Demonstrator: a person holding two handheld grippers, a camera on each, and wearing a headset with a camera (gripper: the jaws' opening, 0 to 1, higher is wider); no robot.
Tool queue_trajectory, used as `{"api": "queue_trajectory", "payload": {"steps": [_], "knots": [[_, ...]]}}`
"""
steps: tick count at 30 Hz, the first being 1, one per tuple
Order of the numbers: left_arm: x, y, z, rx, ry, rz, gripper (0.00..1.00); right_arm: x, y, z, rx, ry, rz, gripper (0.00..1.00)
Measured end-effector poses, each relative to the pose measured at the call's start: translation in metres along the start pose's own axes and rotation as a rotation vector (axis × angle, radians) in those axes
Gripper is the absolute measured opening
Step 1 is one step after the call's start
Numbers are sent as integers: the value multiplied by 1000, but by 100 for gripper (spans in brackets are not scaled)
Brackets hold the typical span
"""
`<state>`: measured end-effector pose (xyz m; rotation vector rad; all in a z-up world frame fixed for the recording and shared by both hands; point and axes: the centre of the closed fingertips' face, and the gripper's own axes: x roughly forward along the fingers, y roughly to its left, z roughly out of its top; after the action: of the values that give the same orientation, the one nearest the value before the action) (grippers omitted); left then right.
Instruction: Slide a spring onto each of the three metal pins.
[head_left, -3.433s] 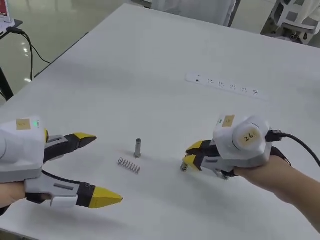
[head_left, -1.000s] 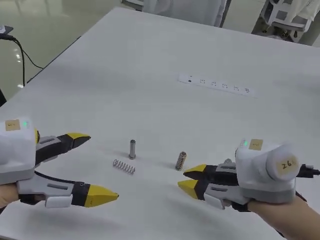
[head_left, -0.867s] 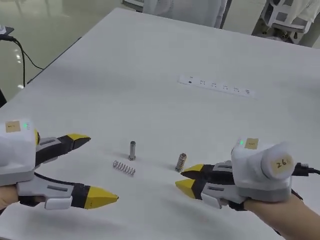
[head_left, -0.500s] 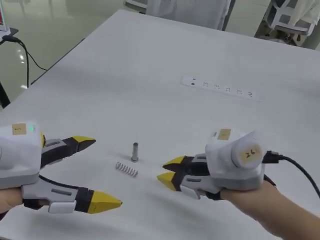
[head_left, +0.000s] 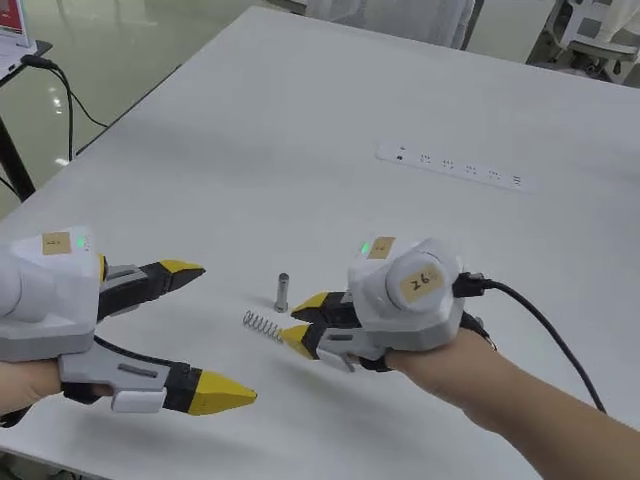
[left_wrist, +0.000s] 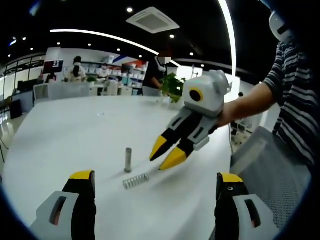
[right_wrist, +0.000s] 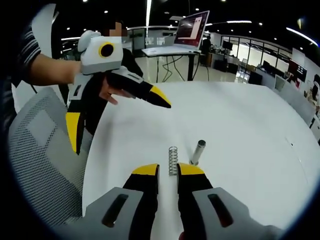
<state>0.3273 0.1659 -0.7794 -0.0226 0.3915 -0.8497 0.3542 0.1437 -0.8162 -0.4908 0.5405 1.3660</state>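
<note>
Yellow-tipped right gripper (head_left: 297, 321), centre frame: jaws narrowed to a slit, pinching nothing; we judge it lined up to nip the small coiled steel spring (head_left: 262, 325) lying just ahead | upright grey metal pin (head_left: 283, 292) just beyond the spring, on white table (head_left: 300, 150) | left gripper (head_left: 218, 330), lower left: spread wide, held clear.

White bench (head_left: 300, 120), matte top, corner edge at far left. Near front edge: one metal pin (head_left: 283, 291) standing upright, bare. One spring (head_left: 262, 325) lying flat on its side just beside the pin, nearer the front edge, not touching it. White power strip (head_left: 460, 168) lying flat, well apart, toward far side.
</note>
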Motion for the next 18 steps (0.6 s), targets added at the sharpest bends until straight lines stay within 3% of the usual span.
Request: {"api": "queue_trajectory", "payload": {"steps": [8,18], "knots": [[-2,3,1,0,1,5,98,19,-2,-3,-12,36,-1,11],[0,3,3,-2,3,3,98,29,-10,-16,-5,85,-17,11]]}}
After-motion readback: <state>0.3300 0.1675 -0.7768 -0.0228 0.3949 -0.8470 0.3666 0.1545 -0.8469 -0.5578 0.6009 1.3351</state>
